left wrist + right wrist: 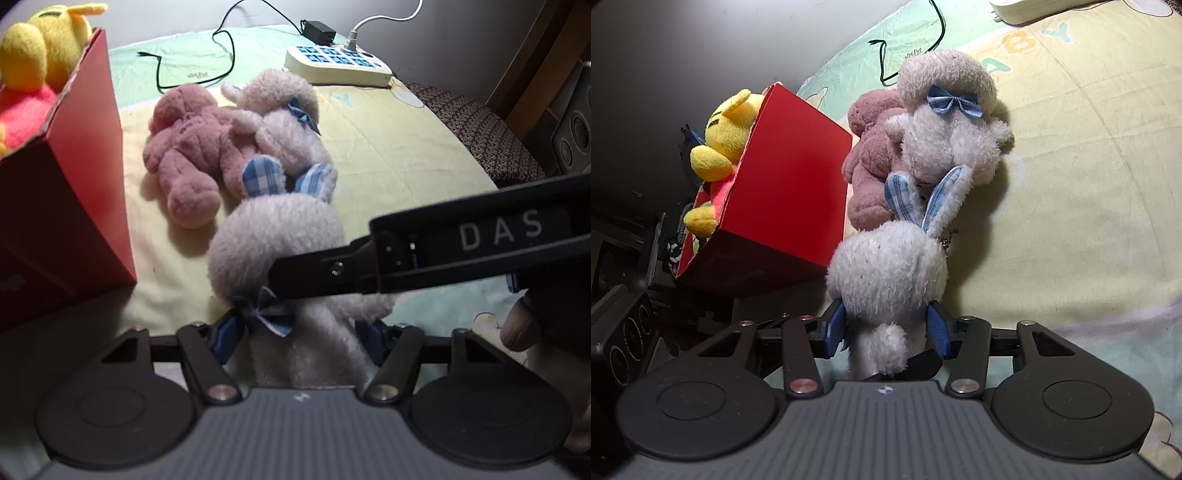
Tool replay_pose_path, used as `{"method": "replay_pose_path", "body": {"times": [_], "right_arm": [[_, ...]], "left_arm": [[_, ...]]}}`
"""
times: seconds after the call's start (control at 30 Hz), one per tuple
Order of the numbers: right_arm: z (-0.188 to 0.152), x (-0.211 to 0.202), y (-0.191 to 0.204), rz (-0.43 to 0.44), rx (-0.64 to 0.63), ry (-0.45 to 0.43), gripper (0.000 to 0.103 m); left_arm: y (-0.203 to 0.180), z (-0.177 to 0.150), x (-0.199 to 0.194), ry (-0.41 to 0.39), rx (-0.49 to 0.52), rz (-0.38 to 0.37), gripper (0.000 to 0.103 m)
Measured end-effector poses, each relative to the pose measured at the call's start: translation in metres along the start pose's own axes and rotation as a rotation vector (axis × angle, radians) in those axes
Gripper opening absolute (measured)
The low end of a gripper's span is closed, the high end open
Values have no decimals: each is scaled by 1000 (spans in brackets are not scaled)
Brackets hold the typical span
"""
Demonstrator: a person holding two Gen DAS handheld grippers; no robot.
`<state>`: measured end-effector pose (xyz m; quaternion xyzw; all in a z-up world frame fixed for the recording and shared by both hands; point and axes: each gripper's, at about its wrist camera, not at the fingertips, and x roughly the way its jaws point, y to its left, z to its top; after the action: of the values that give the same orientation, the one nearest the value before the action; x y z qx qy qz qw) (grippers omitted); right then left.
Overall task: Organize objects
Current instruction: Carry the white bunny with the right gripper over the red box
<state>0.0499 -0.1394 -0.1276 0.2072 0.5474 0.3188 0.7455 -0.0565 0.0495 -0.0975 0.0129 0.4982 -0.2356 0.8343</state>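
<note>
A white plush rabbit (273,240) (886,269) with blue checked ears lies on the yellow sheet (399,147), ears pointing away. My left gripper (301,341) is shut on its body below the bow. In the right wrist view my right gripper (886,332) has its blue pads against the fur on either side, just under the head. One black finger (406,258) of that gripper crosses the rabbit's neck from the right. Beyond lie a second white plush (284,118) (945,133) with a blue bow and a pink bear (188,147) (868,166), touching each other.
A red box (74,184) (790,192) stands left of the toys with a yellow plush (40,48) (724,129) inside. A power strip (336,64), black adapter (319,31) and cable (225,48) lie at the back. A speaker (576,125) stands off the sheet. A thumb (517,325) shows at right.
</note>
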Motion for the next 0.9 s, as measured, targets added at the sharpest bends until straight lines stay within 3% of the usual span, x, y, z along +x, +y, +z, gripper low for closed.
{"method": "replay_pose_path", "body": {"times": [0.5,0.9], "right_arm": [[-3,-41,31,48,-121,-74,45],[9,-78,88,122,-218,-254,45]], "left_arm": [[-15,5,-37,-65,60,-11,66],[-14,22,-107,-267,100,-4,66]]}}
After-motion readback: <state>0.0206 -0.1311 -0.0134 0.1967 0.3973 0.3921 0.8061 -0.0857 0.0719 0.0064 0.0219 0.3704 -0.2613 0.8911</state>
